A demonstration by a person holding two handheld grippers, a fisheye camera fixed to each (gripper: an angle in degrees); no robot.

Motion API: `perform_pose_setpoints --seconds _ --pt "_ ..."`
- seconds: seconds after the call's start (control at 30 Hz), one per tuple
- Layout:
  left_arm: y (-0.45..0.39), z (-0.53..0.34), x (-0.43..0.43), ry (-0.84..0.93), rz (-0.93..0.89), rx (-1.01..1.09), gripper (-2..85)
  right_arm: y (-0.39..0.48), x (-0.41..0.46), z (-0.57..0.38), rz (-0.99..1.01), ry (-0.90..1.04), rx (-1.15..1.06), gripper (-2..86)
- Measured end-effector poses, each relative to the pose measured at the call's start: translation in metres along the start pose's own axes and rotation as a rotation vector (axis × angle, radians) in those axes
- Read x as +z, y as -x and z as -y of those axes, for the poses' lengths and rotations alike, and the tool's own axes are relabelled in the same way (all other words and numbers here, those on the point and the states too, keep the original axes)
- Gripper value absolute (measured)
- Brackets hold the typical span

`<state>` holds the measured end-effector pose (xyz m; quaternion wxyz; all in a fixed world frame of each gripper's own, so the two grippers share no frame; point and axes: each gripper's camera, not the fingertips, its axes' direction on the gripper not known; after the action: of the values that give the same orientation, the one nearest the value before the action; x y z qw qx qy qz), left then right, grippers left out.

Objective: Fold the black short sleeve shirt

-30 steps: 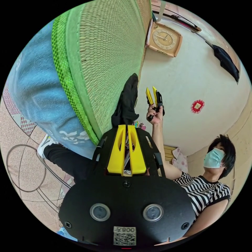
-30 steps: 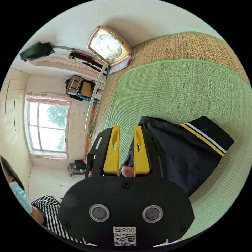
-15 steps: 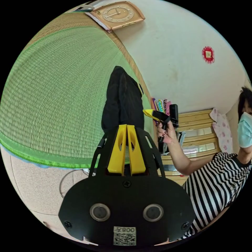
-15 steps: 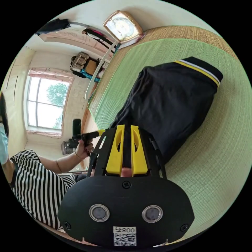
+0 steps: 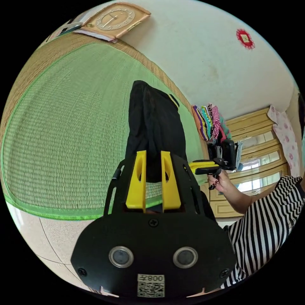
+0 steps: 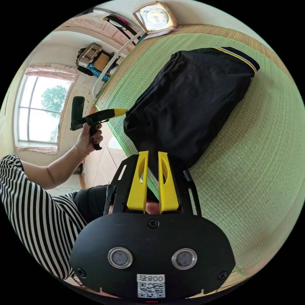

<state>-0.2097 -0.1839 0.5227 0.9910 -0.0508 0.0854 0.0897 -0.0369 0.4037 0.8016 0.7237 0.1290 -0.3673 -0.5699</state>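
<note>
Both grippers have let go: left gripper [image 5: 153,155] jaws stand apart, right gripper [image 6: 153,155] jaws slightly parted with nothing between. Black short sleeve shirt [image 6: 190,98] lies folded on the green woven mat [image 6: 254,152], its striped hem towards the clock [image 6: 155,17].

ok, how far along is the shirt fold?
Looks mostly done: the black short sleeve shirt with yellow-and-white trim lies as a narrow folded bundle on the green woven mat. In hand: nothing. The left gripper is open just off the shirt's near edge, and the right gripper also stands slightly open with no cloth between its jaws. Left: possibly a final fold or tidy.
</note>
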Motion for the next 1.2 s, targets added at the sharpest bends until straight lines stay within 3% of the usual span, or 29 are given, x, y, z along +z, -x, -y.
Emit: perform_pose_setpoints --seconds 0.1,0.47,0.6,0.87,1.2 --pt "-0.006 0.009 0.015 0.091 0.091 0.002 3.7 0.003 0.005 -0.013 0.01 0.019 0.015 6.0" --pt "0.021 0.001 -0.012 -0.032 0.033 -0.206 3.6 -0.003 -0.021 -0.046 -0.034 0.032 0.059 4.8" --pt "-0.01 -0.011 -0.027 -0.063 0.026 -0.12 3.6 -0.024 -0.055 -0.075 0.024 -0.029 0.158 5.5" --pt "-0.102 -0.017 0.057 0.249 -0.047 0.154 4.8 -0.061 -0.102 -0.114 0.12 -0.134 0.318 7.2" --pt "-0.1 0.01 0.109 0.366 -0.189 0.072 5.8 -0.088 -0.141 -0.131 0.31 -0.194 0.4 6.8"
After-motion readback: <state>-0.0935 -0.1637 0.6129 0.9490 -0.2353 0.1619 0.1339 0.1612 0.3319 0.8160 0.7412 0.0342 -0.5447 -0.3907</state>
